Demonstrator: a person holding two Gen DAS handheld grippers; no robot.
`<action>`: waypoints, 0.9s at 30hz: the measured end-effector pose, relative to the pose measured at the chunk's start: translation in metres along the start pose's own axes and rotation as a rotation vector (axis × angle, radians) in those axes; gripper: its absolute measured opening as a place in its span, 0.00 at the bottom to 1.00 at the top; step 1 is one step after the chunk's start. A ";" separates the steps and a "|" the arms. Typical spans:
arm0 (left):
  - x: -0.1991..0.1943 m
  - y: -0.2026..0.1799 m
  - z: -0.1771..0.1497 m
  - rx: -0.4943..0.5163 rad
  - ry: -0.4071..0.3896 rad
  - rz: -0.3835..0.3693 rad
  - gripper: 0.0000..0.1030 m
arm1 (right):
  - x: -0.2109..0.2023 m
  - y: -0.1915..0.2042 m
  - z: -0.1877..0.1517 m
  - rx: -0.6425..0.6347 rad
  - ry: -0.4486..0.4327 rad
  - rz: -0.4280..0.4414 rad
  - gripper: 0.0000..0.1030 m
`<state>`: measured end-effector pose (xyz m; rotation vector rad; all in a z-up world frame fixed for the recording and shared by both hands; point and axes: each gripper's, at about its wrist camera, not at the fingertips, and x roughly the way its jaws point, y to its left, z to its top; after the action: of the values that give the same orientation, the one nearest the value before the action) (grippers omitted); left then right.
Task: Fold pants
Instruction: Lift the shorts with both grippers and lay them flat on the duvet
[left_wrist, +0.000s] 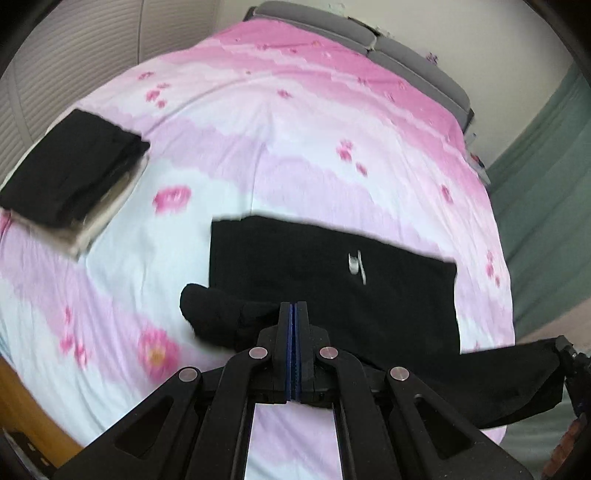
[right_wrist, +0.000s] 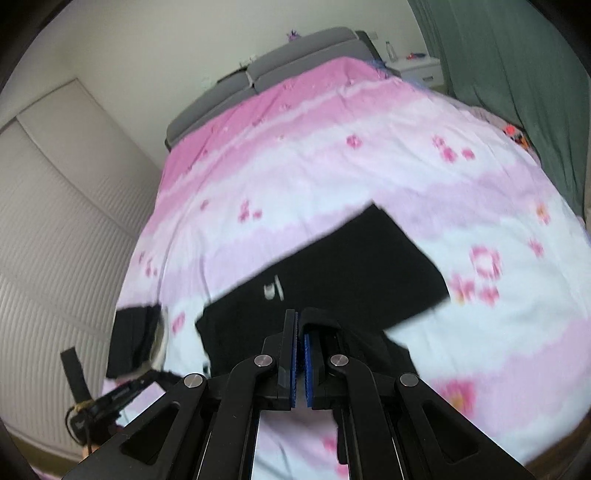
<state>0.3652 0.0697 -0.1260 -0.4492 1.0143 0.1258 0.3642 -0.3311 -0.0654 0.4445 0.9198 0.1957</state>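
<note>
Pants (left_wrist: 332, 273), black, lie mostly flat on the pink flowered bedspread (left_wrist: 295, 147), toward its near side, with a small white logo (left_wrist: 355, 264) facing up. Near edge of the cloth is lifted off the bed and runs between the two grippers.

Left gripper (left_wrist: 293, 306): blue pads pressed together, black fabric bunched just left of the tips and around them; looks clamped on the pants' edge. Right gripper (right_wrist: 298, 314): fingers nearly together with a fold of the black cloth draped over the right finger and pinched between the pads. In the left wrist view the right gripper shows at the far right edge with the stretched cloth running to it; in the right wrist view the left gripper (right_wrist: 110, 398) shows low at the left, state there too small to tell.

Other things: a folded stack of clothes (left_wrist: 74, 177), black on top, pale layer under it, sits on the bedspread well left of the pants, apart from them. Grey headboard (left_wrist: 332, 26) at the far end. Green curtain (right_wrist: 517, 92) along the right side. White slatted closet doors (right_wrist: 55, 221) on the left. A white nightstand (right_wrist: 421, 70) with small items stands far right by the headboard. Both views are motion-blurred.
</note>
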 end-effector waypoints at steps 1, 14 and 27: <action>0.007 0.000 0.012 -0.015 -0.005 0.003 0.03 | 0.009 0.002 0.011 -0.005 0.000 -0.009 0.04; 0.155 0.009 0.109 -0.006 0.094 0.229 0.02 | 0.221 0.000 0.116 -0.051 0.182 -0.157 0.04; 0.184 0.008 0.122 0.283 0.161 0.253 0.50 | 0.335 -0.007 0.128 -0.122 0.394 -0.275 0.59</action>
<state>0.5573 0.1087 -0.2288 -0.0724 1.2249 0.1717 0.6668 -0.2570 -0.2433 0.1629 1.3357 0.0874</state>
